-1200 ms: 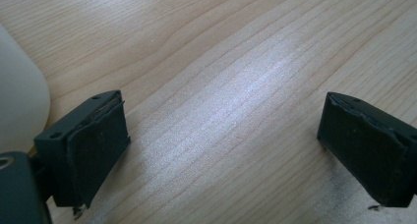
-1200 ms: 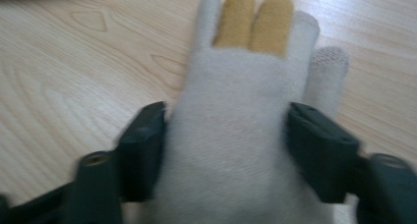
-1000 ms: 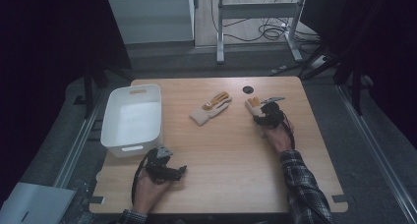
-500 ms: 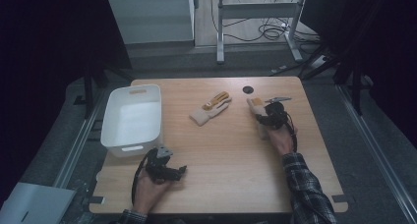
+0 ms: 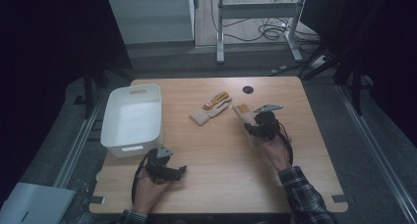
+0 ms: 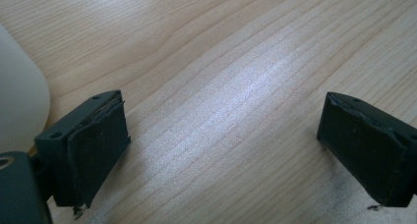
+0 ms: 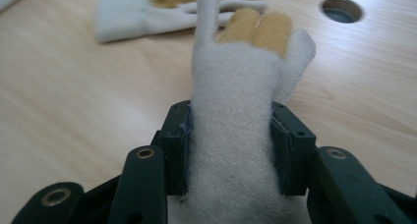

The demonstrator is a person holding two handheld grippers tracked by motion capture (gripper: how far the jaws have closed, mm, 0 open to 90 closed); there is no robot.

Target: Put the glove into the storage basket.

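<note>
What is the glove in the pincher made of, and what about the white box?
The glove looks like soft knitted fabric: its white surface is fuzzy, and the fingertips have a yellowish, smoother coating, perhaps rubber. The right gripper squeezes its cuff. The white box looks like hard plastic, smooth and slightly glossy, with rounded corners.

Fuzzy white knit glove point(image 7: 231, 135), matt black tongs pads point(image 7: 178, 150), smooth pale wood table point(image 5: 216, 155)

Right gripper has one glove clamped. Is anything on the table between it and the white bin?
Yes: the second glove lies between the held glove in the right gripper and the white bin. Otherwise bare table.
</note>
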